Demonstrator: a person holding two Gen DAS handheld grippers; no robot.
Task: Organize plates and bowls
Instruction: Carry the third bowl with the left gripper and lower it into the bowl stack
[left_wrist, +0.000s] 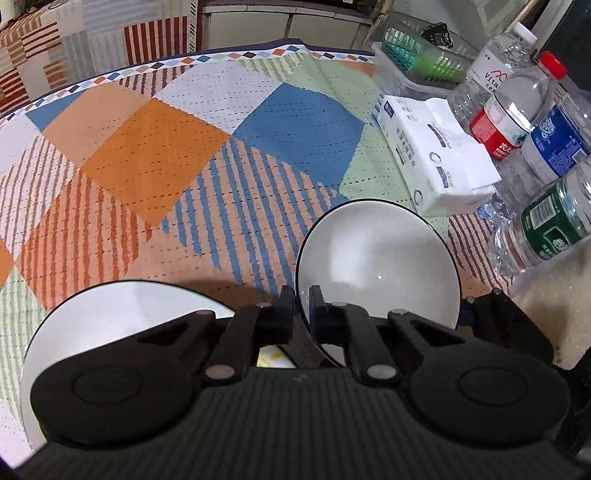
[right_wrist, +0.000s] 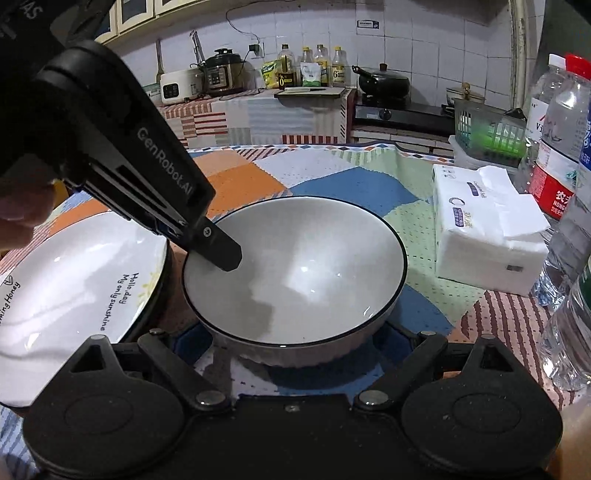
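The left gripper (left_wrist: 302, 295) pinches the near-left rim of the white bowl (left_wrist: 376, 258); the right gripper (right_wrist: 291, 343), spread wide, flanks its base beside the plate (right_wrist: 74, 288).

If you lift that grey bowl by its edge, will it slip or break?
The grey bowl looks glazed and shiny, so it may slip where the left tongs pinch its thin rim. It seems like stiff ceramic, probably heavy for its size, and held on one side only it would likely tilt. Dropped, it could chip.
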